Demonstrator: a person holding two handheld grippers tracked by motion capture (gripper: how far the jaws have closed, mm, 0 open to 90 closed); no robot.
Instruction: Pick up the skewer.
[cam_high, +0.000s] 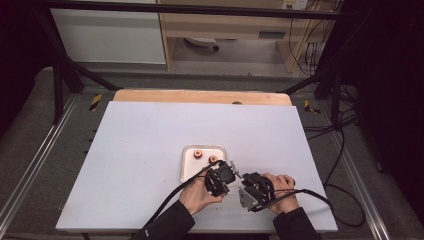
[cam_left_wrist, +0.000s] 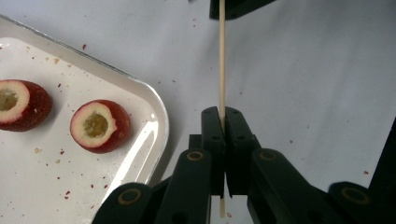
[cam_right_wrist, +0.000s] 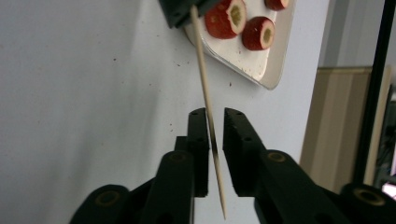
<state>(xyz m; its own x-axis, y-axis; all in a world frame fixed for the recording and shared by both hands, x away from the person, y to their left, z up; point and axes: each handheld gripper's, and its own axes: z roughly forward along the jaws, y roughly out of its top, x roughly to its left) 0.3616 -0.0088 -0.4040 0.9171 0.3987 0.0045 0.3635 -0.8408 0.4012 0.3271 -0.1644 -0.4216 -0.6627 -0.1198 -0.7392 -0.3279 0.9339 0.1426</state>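
Right now the wooden skewer (cam_left_wrist: 222, 60) runs straight between my two tools, above the white table (cam_high: 140, 150) just right of the tray (cam_left_wrist: 156, 112). My left gripper (cam_left_wrist: 222, 116) is clamped tight on it, jaws pressed together around the stick. My right gripper (cam_right_wrist: 214, 122) has its jaws parted a little, the skewer passing through the gap, pads not squeezing it. Two cored red fruits (cam_left_wrist: 100, 126) sit in the tray, well apart from the stick.
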